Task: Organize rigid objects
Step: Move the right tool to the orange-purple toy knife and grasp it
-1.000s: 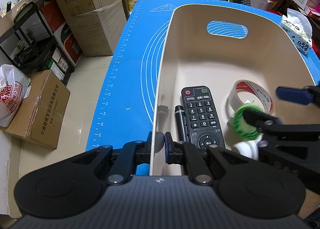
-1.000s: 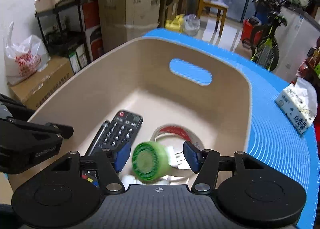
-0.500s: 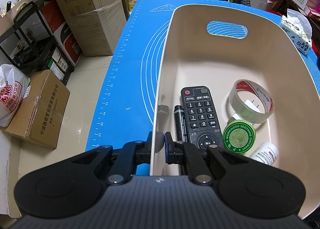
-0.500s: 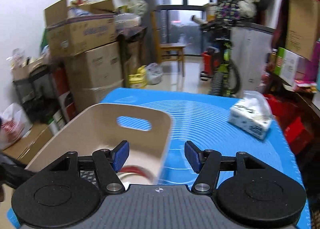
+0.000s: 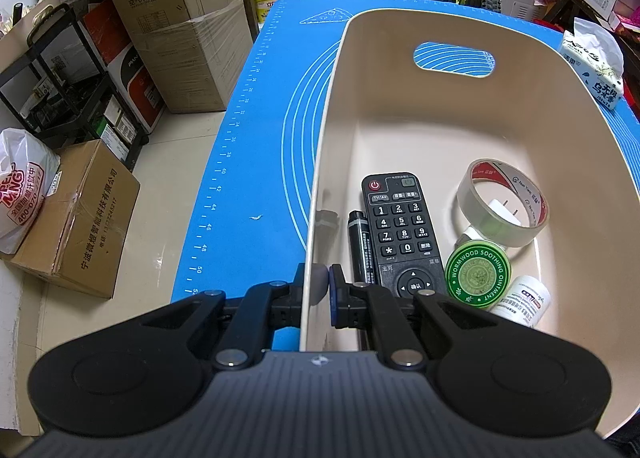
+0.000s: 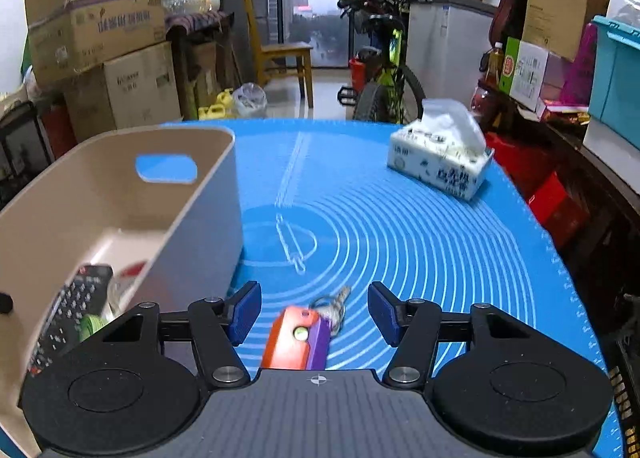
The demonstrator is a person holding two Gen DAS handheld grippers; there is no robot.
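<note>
A beige plastic bin [image 5: 420,34] stands on the blue mat [image 5: 260,146]. In it lie a black remote [image 5: 400,230], a black marker [image 5: 362,246], a tape roll [image 5: 502,208], a green ointment tin [image 5: 478,274] and a white bottle [image 5: 522,300]. My left gripper [image 5: 323,292] is shut on the bin's near left wall. My right gripper [image 6: 314,312] is open and empty, above an orange and purple key fob with keys [image 6: 302,334] on the mat, right of the bin [image 6: 120,194].
A tissue pack [image 6: 440,162] sits at the mat's far right. Cardboard boxes [image 5: 172,38], a black shelf cart [image 5: 60,90] and a white bag [image 5: 20,186] stand on the floor to the left. A bicycle [image 6: 380,70] and a chair [image 6: 284,54] stand beyond the table.
My right gripper let go of the green tin in the bin, pulled out and swung right to above the key fob. My left gripper kept its hold on the bin wall.
</note>
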